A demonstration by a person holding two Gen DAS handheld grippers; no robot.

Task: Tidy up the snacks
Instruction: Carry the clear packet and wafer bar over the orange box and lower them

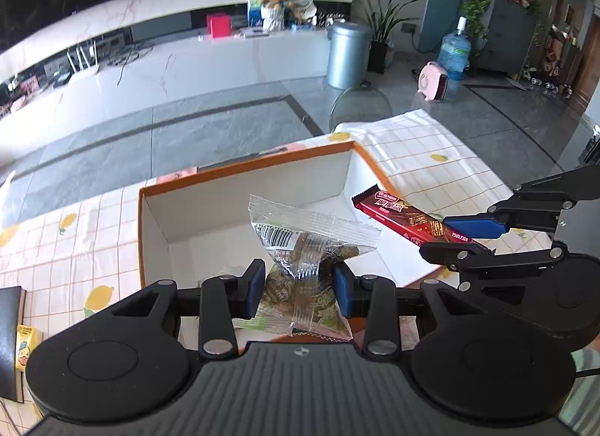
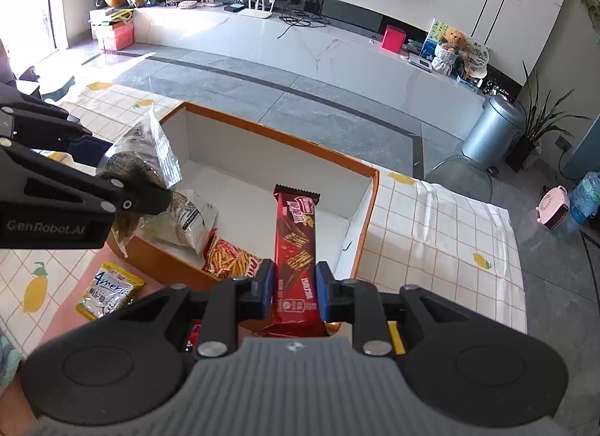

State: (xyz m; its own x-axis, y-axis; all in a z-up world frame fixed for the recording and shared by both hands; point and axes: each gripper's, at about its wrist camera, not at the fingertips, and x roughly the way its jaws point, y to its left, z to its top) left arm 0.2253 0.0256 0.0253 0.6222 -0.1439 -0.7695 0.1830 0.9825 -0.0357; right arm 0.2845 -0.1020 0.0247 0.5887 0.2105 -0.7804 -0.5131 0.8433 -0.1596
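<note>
Each gripper pinches one snack, the left gripper (image 1: 298, 288) a clear packet (image 1: 300, 244), the right gripper (image 2: 294, 288) a red wafer bar (image 2: 296, 244), both above the orange box (image 2: 285, 138), seemingly for dropping in

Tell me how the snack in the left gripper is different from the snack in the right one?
The clear packet is see-through and crinkly, with dark lumpy food inside; the red bar has a solid, shiny printed wrapper. The packet is short and puffy; the bar is long, flat and stiff. Both are gripped near one end, the packet by the left gripper and the bar by the right gripper, above the orange-rimmed box.
</note>
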